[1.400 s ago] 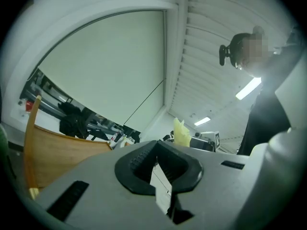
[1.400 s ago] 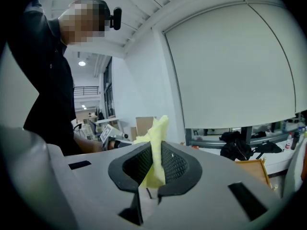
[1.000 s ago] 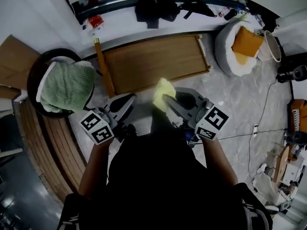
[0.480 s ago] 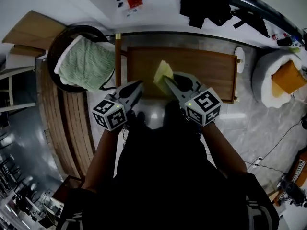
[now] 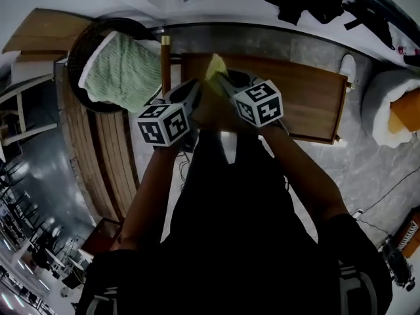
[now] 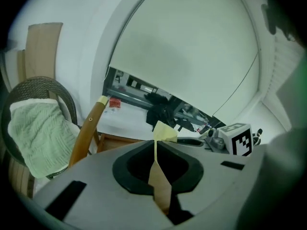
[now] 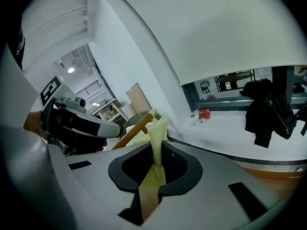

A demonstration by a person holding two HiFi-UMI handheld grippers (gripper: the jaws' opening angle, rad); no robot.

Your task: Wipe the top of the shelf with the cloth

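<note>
Shelf top (image 5: 308, 104) is the broad wooden panel below and ahead of you. Its long axis runs left to right across the head view, so most of its bare wood stretches off to your right and only its left end lies under your hands. To its left stands a round wicker chair (image 5: 77, 50) draped with a green towel (image 5: 121, 71), and an upright wooden post (image 5: 165, 61) stands between chair and shelf. Your two grippers meet over that left end, their tips close together. The left gripper (image 5: 197, 89) comes in from the chair side and the right gripper (image 5: 220, 79) from the shelf side, so the right one is nearer the long stretch of wood to be wiped. Between them is the cloth (image 5: 215, 65), a small yellow bunch poking up and forward past the tips; it looks held in the air, not laid on the panel. In the right gripper view the jaws are clamped on it, with a fold of the cloth (image 7: 158, 128) rising straight out of the seam. In the left gripper view the jaws are drawn together too, with a thin strip running down their seam and the cloth (image 6: 164, 132) showing just beyond the tips, so I judge that both grippers hold it. Because it points up and away from you, I think you will need to tip it down onto the wood, then sweep rightwards along the long axis.
</note>
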